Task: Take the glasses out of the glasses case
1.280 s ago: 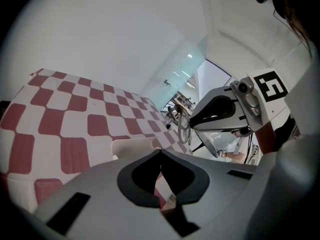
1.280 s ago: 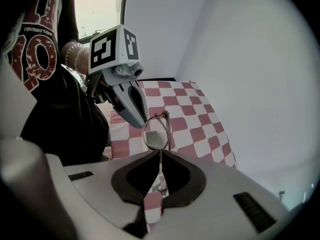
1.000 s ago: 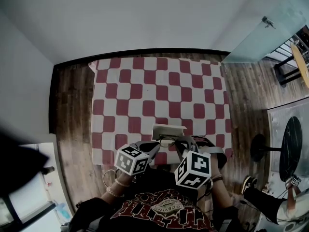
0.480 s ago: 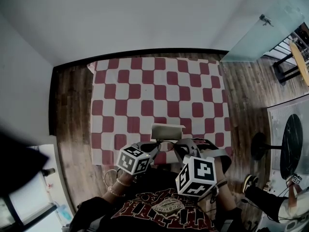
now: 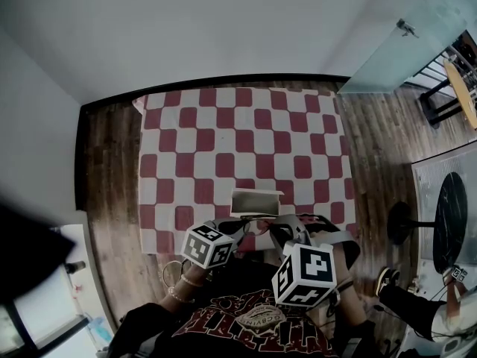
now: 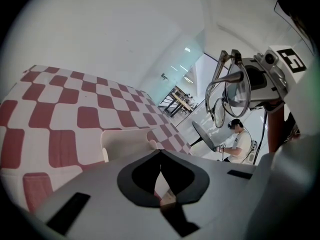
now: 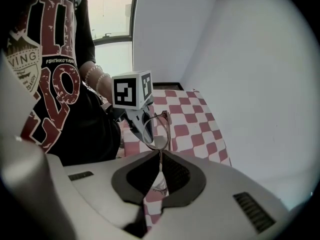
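Observation:
The white glasses case [image 5: 256, 201] lies open near the front edge of the red-and-white checkered table [image 5: 223, 133]. In the left gripper view the case [image 6: 127, 143] sits just past my left gripper [image 6: 160, 153], whose jaws are shut with a pale strip of the case's near edge between them. My right gripper [image 7: 160, 153] is shut on the thin metal-framed glasses [image 7: 156, 128], which stick up from its tips. The left gripper view shows the glasses [image 6: 234, 91] held in the air, well above and to the right of the case.
Dark wood floor surrounds the table. A round black side table [image 5: 451, 226] and a seated person [image 6: 241, 140] are off to the right. The holder's torso in a dark printed shirt [image 5: 253, 323] is right behind both grippers.
My right gripper has risen and pulled back toward the person with the glasses, its marker cube looming larger. The left gripper and the case stay put.

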Available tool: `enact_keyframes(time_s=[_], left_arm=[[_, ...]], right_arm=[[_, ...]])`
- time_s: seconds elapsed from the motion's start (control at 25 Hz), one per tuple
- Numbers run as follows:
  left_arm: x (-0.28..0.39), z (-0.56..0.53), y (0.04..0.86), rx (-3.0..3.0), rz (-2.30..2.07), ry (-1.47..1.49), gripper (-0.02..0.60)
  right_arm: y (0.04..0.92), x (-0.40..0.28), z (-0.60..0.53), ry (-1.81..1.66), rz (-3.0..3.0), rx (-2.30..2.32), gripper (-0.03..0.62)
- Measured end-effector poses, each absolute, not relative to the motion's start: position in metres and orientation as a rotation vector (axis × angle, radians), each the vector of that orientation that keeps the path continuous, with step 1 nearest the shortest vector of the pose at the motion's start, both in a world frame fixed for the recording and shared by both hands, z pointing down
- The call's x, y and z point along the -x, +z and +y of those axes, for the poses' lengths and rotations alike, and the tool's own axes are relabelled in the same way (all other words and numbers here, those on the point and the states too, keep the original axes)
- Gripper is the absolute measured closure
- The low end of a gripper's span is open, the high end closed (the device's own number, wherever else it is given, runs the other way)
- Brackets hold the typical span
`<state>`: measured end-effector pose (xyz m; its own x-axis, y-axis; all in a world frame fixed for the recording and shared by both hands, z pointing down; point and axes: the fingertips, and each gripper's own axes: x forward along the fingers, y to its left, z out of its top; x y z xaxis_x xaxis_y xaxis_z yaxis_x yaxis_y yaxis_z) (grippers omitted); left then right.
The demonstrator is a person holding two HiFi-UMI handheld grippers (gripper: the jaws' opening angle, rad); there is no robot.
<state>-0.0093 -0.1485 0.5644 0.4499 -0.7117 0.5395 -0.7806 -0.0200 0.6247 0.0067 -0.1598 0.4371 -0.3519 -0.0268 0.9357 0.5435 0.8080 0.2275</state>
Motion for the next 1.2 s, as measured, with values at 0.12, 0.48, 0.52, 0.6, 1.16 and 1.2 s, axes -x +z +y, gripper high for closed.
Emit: enact_keyframes(time_s=[0.12, 0.48, 0.52, 0.6, 1.16, 1.2], left_arm=[[0.007, -0.149, 0.564, -1.755, -1.282, 0.092, 0.574], [0.003, -0.150, 0.565, -1.754, -1.282, 0.093, 0.574], [0.003, -0.150, 0.565, -1.755, -1.283, 0.095, 0.574], [0.002, -0.151, 0.565, -1.755, -1.286, 0.097, 0.574], [-0.001, -0.158, 0.564, -1.771, -1.286, 0.113, 0.574], [-0.002, -0.158, 0.564, -1.772, -1.285, 0.113, 0.574]], right_arm=[[0.435, -0.008, -0.159, -0.624, -1.848, 0.396, 0.563], [0.436, -0.012, -0.158, -0.633, -1.847, 0.406, 0.563], [0.436, -0.012, -0.158, -0.633, -1.847, 0.407, 0.563], [0.436, -0.012, -0.159, -0.635, -1.850, 0.408, 0.563], [0.433, -0.013, -0.161, -0.635, -1.867, 0.418, 0.563], [0.434, -0.013, -0.161, -0.635, -1.868, 0.417, 0.562]])
